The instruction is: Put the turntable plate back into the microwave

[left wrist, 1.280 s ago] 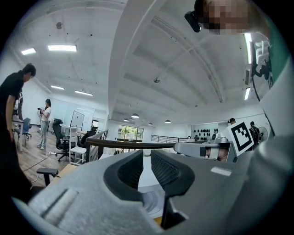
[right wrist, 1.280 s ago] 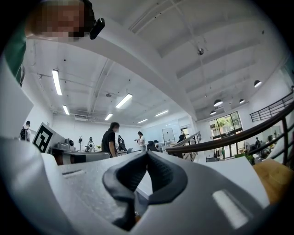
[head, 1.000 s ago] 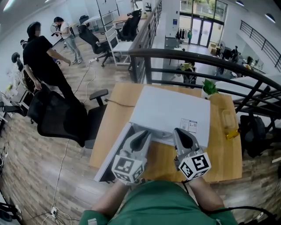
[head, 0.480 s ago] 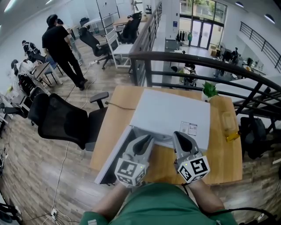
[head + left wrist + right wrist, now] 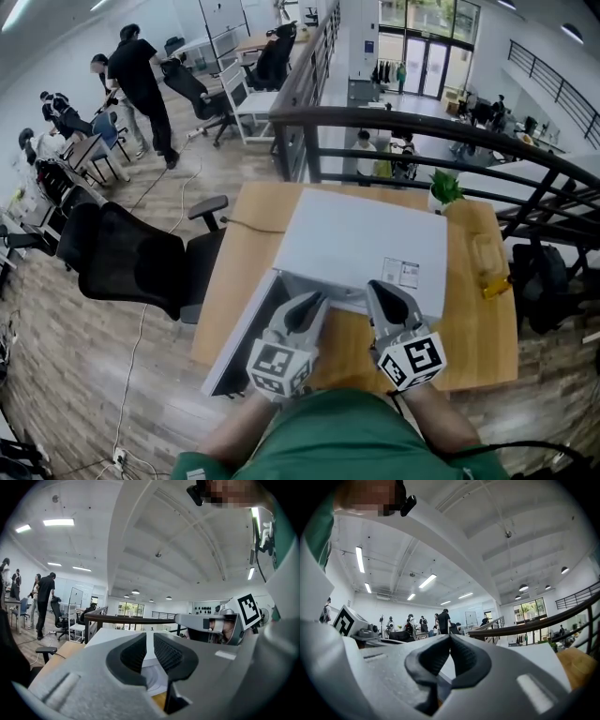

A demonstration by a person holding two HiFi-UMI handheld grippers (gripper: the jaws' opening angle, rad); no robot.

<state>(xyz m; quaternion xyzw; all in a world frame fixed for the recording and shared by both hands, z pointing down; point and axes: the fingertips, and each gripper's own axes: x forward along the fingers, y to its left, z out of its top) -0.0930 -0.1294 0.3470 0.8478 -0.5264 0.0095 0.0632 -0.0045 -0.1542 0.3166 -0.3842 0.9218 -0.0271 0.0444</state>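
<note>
One wooden table (image 5: 246, 253) carries one white microwave (image 5: 361, 239), its single door (image 5: 239, 342) swung open to the left. One black office chair (image 5: 141, 262) stands beside the table's left edge. Two grippers reach level at the microwave's front. The left gripper (image 5: 307, 305) has its two jaws a narrow gap apart, clamped on nothing. The right gripper (image 5: 386, 295) has its two jaws closed tip to tip, also empty. One pale ringed disc, apparently the turntable plate (image 5: 153, 680), shows low beyond the left jaws, under the microwave's front edge. One potted plant (image 5: 446, 187) stands at the table's far right corner.
</note>
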